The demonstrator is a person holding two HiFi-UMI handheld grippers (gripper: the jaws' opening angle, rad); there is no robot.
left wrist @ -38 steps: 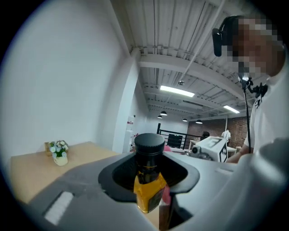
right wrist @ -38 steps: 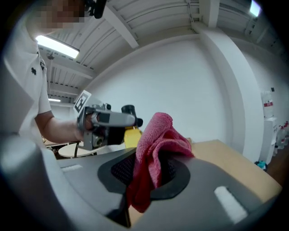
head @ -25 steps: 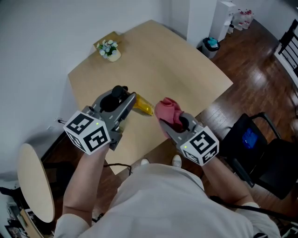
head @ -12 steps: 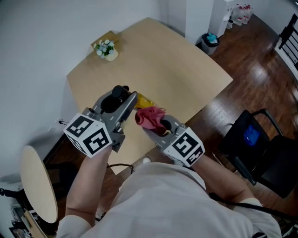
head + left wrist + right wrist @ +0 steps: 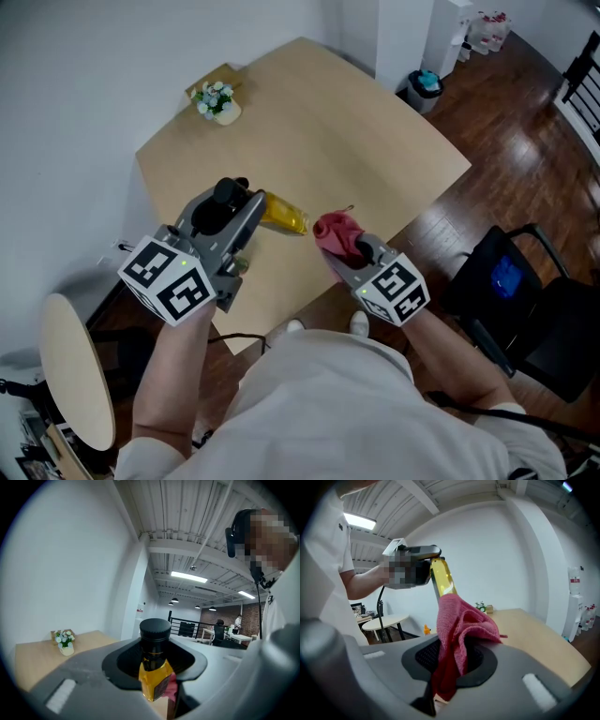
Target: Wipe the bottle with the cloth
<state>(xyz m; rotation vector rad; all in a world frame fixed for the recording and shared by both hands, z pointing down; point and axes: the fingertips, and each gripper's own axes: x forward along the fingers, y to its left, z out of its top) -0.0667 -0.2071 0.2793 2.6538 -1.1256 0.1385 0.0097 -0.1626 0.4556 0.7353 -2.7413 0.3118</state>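
Note:
The bottle (image 5: 284,213) holds yellow liquid and has a black cap (image 5: 155,629). My left gripper (image 5: 246,208) is shut on its neck and holds it tilted above the table (image 5: 309,122). The left gripper view shows the yellow body (image 5: 154,681) wedged between the jaws. A red cloth (image 5: 337,232) is bunched in my right gripper (image 5: 359,251), which is shut on it. The cloth (image 5: 461,620) sits just right of the bottle's base (image 5: 443,578); whether they touch is unclear.
A small pot of flowers (image 5: 217,100) stands at the table's far left corner. A round side table (image 5: 70,375) is at the lower left. A black chair (image 5: 525,300) is on the wooden floor to the right, and a bin (image 5: 424,91) is beyond the table.
Half a second ago the cloth was pressed up against the bottle by the left jaws. It has since slid right, down toward the bottle's base. The left gripper shifted slightly.

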